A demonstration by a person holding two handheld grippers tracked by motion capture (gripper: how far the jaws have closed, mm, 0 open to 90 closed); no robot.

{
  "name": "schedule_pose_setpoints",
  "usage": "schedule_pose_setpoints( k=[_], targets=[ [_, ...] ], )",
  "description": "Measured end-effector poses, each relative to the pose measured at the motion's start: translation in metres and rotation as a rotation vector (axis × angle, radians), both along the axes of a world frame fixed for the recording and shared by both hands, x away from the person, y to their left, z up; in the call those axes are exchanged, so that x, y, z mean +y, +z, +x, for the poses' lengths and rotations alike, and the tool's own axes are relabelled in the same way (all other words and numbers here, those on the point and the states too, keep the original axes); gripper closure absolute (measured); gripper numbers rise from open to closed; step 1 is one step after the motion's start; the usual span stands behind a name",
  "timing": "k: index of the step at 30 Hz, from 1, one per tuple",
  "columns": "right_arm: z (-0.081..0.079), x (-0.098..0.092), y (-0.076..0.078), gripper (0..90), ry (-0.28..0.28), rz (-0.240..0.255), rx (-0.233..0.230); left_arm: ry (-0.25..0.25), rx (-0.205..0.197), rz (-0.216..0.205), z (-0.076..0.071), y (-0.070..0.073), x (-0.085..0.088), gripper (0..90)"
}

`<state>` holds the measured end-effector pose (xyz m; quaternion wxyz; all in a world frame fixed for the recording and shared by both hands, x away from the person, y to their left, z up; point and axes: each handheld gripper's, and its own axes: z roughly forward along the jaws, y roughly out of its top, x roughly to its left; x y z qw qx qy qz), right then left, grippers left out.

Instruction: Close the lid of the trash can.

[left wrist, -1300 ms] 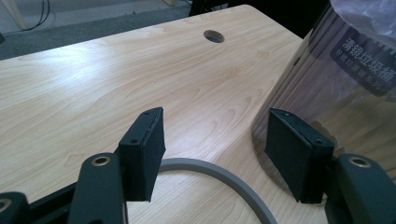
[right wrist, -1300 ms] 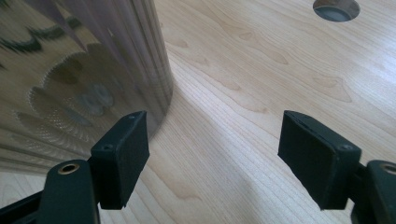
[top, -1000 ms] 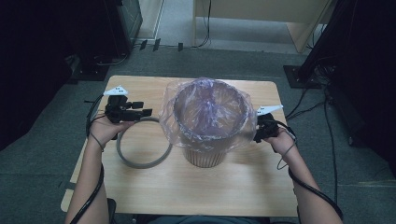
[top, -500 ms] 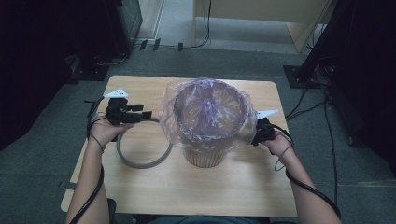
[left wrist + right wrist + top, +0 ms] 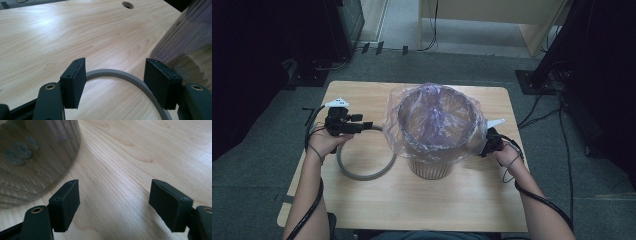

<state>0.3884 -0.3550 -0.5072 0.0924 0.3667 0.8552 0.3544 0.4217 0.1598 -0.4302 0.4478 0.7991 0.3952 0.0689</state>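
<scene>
A ribbed tan bin [image 5: 430, 167] lined with a clear plastic bag [image 5: 394, 125] stands mid-table; the bag's rim is folded over the top. Left of the bin a grey ring [image 5: 362, 176] lies flat on the wood. My left gripper [image 5: 364, 123] hovers over the ring's far arc, open, and its jaws have just opened a little wider. In the left gripper view the ring [image 5: 127, 78] curves across the gap of the left gripper [image 5: 115, 73], and neither pad touches it. My right gripper [image 5: 484, 147] sits low at the bin's right side. In its own view the right gripper [image 5: 115, 195] is open over bare wood, with the bin [image 5: 32, 157] to the left.
The wooden table [image 5: 362, 95] has a cable hole [image 5: 127, 4] at its far side. Cables trail from both grippers over the table edges. Dark equipment and floor cables surround the table. Bare wood lies in front of the bin.
My right hand has sunk lower beside the bin's right wall. The left hand has stayed over the ring.
</scene>
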Motion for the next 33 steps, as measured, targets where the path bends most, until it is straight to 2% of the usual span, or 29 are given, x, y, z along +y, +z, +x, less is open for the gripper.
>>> schedule_pose_setpoints(
  k=[4,8,19,25,30,33],
  targets=[
    [0.001,0.002,-0.004,24.4,0.005,-0.016,-0.009,0.012,-0.002,0.000,0.001,-0.004,0.004,34.0],
    [0.003,0.001,-0.008,23.9,0.012,-0.008,-0.052,0.015,-0.020,0.017,0.001,-0.010,0.007,34.0],
    [0.002,0.002,-0.015,18.1,0.019,0.010,-0.116,0.034,-0.001,0.009,0.003,-0.020,0.016,33.6],
    [0.002,0.002,-0.016,17.6,0.018,0.013,-0.118,0.057,0.002,0.002,0.003,-0.023,0.022,31.5],
    [0.002,0.003,-0.016,15.4,0.011,0.007,-0.118,0.094,0.021,0.035,0.005,-0.028,0.029,29.1],
    [0.002,0.003,-0.016,15.4,0.011,0.008,-0.118,0.099,0.032,0.053,0.006,-0.031,0.033,29.5]
  ],
)
